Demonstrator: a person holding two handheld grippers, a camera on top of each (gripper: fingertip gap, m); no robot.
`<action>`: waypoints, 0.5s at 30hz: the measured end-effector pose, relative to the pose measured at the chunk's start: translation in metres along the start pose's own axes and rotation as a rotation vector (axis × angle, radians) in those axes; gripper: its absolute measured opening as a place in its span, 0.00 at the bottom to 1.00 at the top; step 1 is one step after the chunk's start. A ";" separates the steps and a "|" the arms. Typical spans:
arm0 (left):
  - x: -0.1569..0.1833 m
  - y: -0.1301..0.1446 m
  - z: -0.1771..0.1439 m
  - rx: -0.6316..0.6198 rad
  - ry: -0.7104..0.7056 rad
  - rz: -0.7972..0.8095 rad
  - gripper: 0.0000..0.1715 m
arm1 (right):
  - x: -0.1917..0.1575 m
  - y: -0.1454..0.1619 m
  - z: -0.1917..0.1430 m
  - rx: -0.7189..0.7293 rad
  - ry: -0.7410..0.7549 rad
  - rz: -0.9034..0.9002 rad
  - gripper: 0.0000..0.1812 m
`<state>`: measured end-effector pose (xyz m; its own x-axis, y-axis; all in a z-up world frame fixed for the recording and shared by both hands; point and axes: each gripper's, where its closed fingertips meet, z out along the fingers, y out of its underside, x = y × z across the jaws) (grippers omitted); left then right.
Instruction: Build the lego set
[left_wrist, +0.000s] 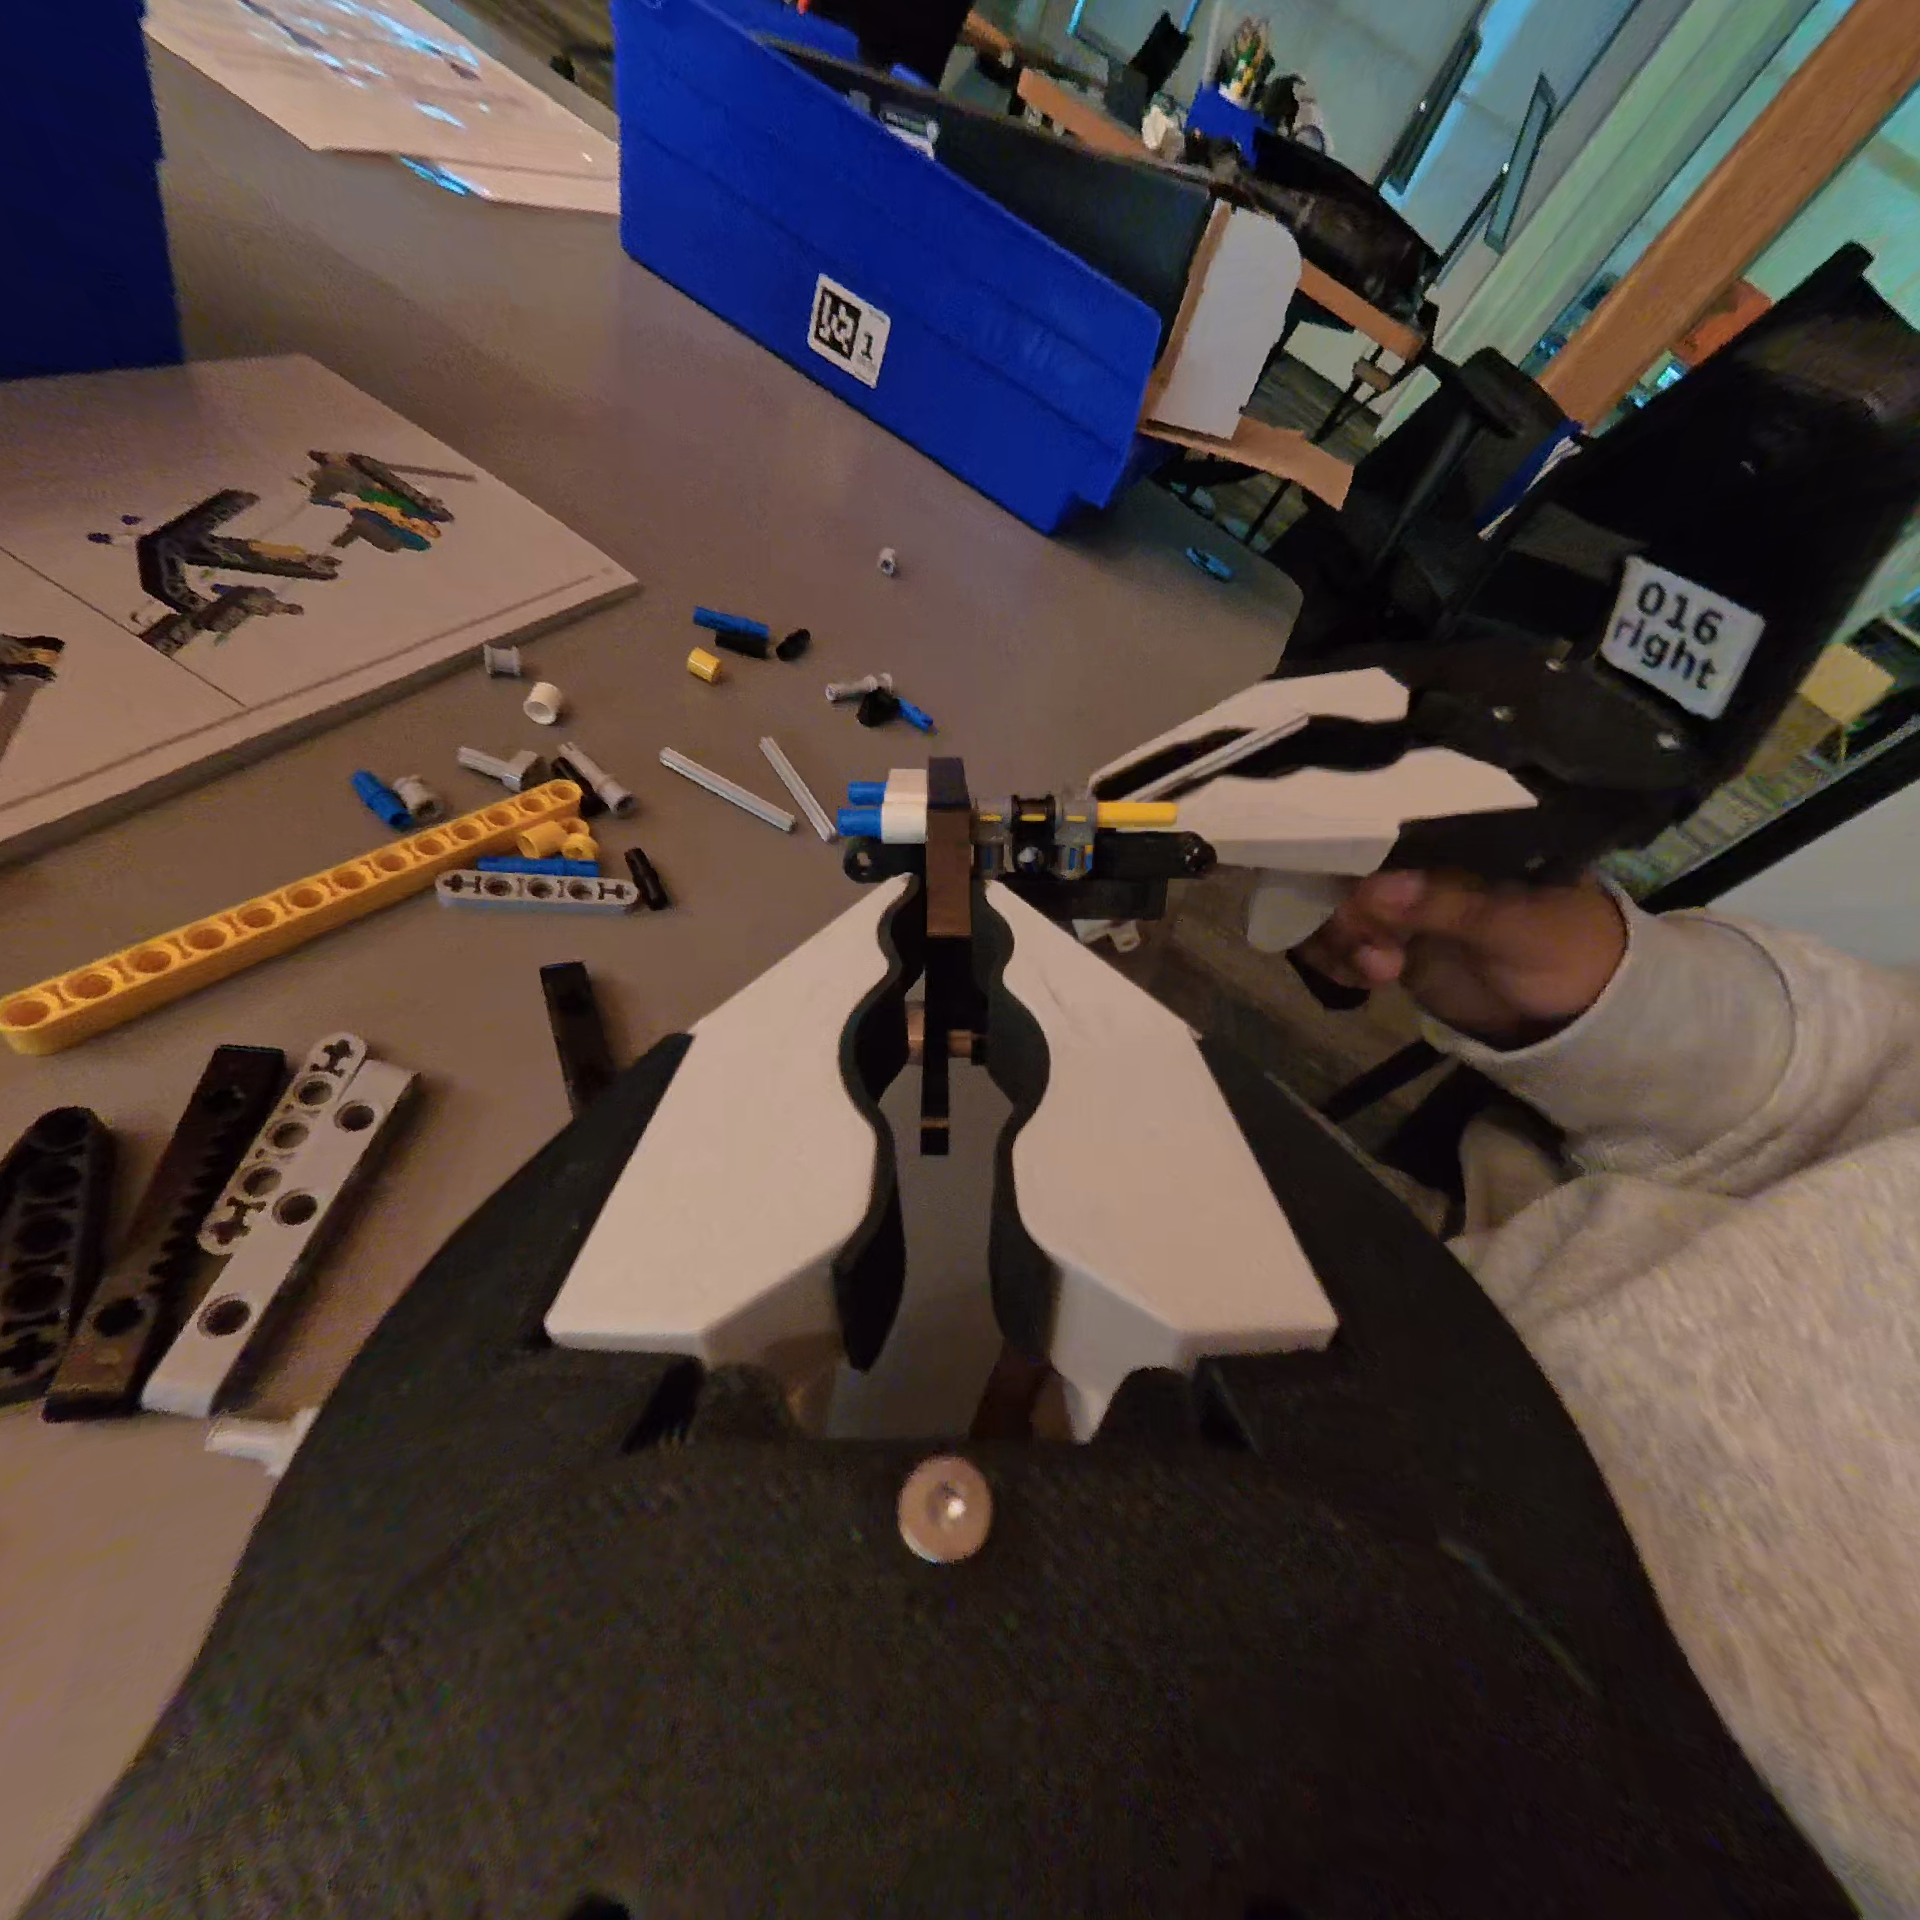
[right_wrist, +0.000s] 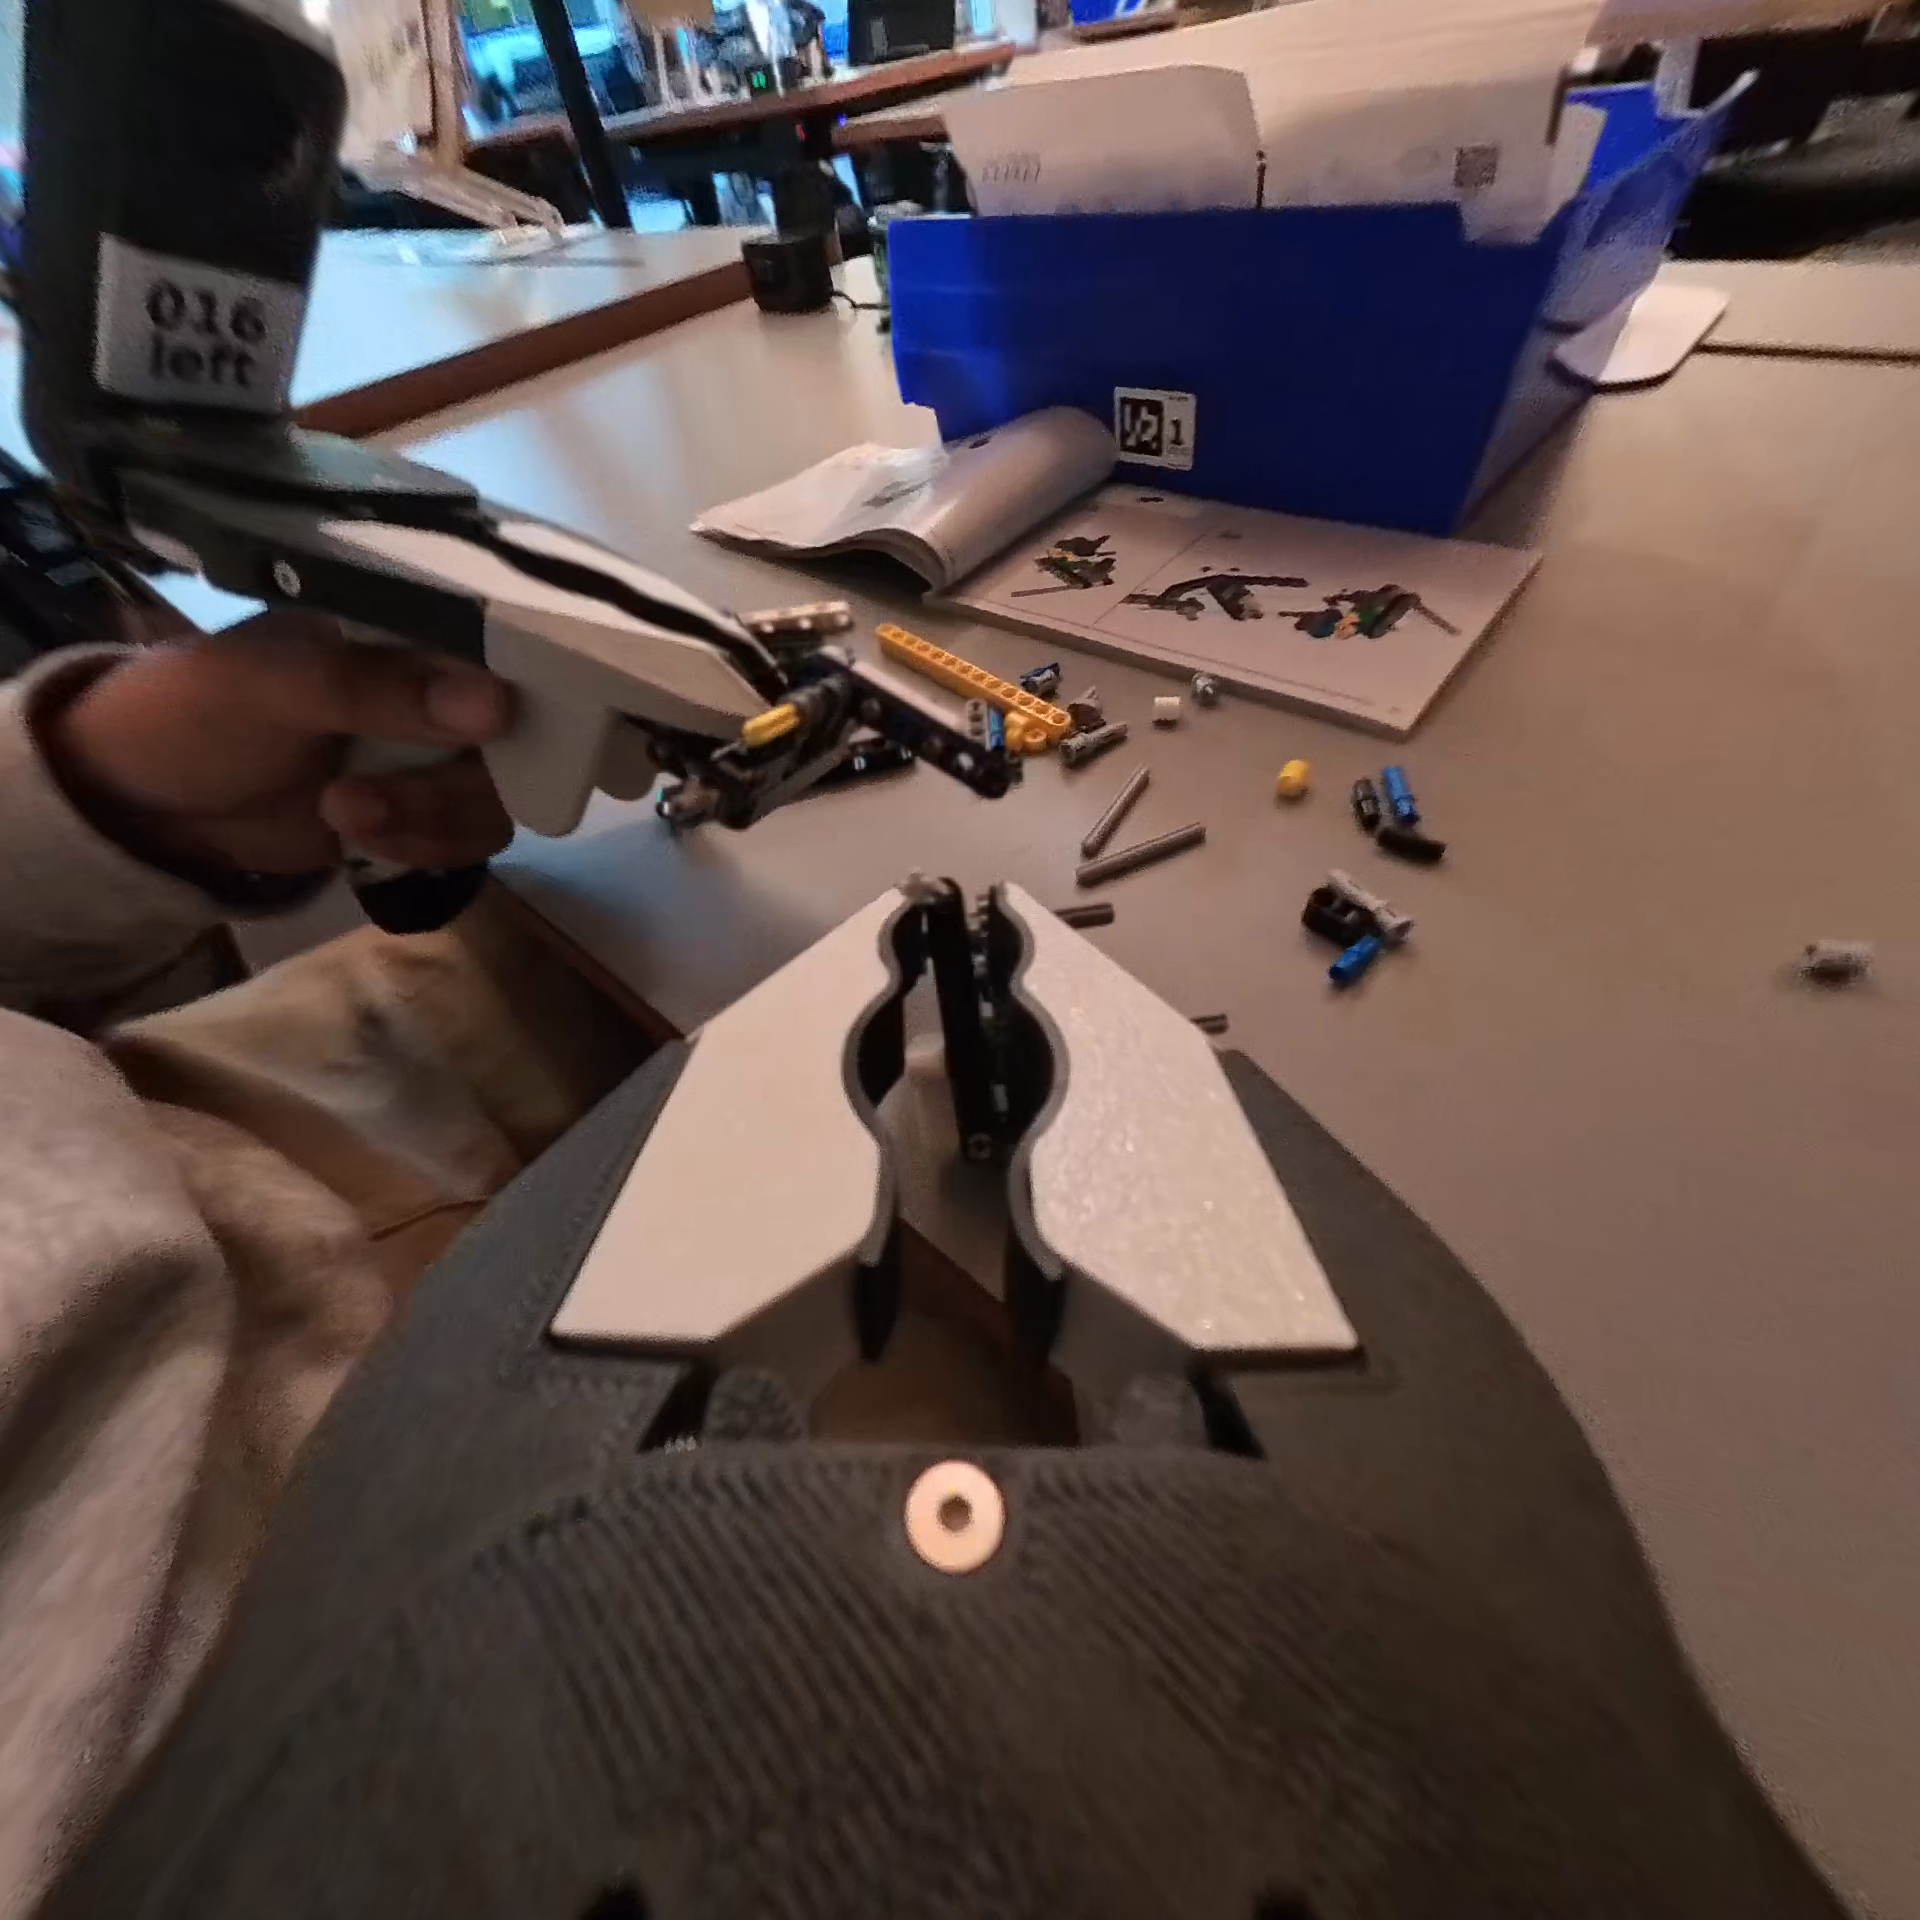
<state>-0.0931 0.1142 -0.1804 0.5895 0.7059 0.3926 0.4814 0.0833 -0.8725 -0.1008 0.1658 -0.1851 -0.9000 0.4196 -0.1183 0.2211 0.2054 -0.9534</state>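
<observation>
My left gripper (left_wrist: 948, 894) is shut on a dark upright beam of a small lego assembly (left_wrist: 987, 821) with blue pins, a white piece, grey connectors and a yellow axle, held above the table. It also shows in the right wrist view (right_wrist: 764, 686), with the assembly (right_wrist: 831, 727) sticking out of it. My right gripper (right_wrist: 951, 899) is shut on a thin black beam (right_wrist: 971, 1029) that runs back between its fingers. In the left wrist view the right gripper (left_wrist: 1143, 805) comes in from the right, close behind the assembly's yellow axle end. I cannot tell whether they touch.
A long yellow beam (left_wrist: 301, 914), grey axles (left_wrist: 727, 790), small pins and black and white beams (left_wrist: 291, 1195) lie on the grey table. An open instruction booklet (right_wrist: 1247, 613) and a blue bin (right_wrist: 1299, 353) stand behind. A hand and a sleeve (left_wrist: 1662, 1143) are at the table's near edge. The left gripper's tips are roughly 6 centimeters from the right gripper's.
</observation>
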 end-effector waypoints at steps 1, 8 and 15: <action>0.001 0.002 0.001 -0.011 0.002 0.002 0.03 | 0.002 -0.001 -0.002 0.011 -0.014 0.038 0.06; 0.012 0.016 0.011 -0.073 0.034 -0.009 0.03 | 0.009 0.000 -0.010 0.017 -0.070 0.169 0.11; 0.019 0.022 0.015 -0.103 0.053 -0.023 0.03 | 0.010 0.003 -0.011 -0.030 -0.044 0.150 0.17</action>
<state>-0.0807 0.1396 -0.1967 0.6095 0.6662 0.4297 0.5582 0.0243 -0.8294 -0.1049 0.1796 -0.1859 -0.8714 0.4084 -0.2719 0.3653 0.1700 -0.9153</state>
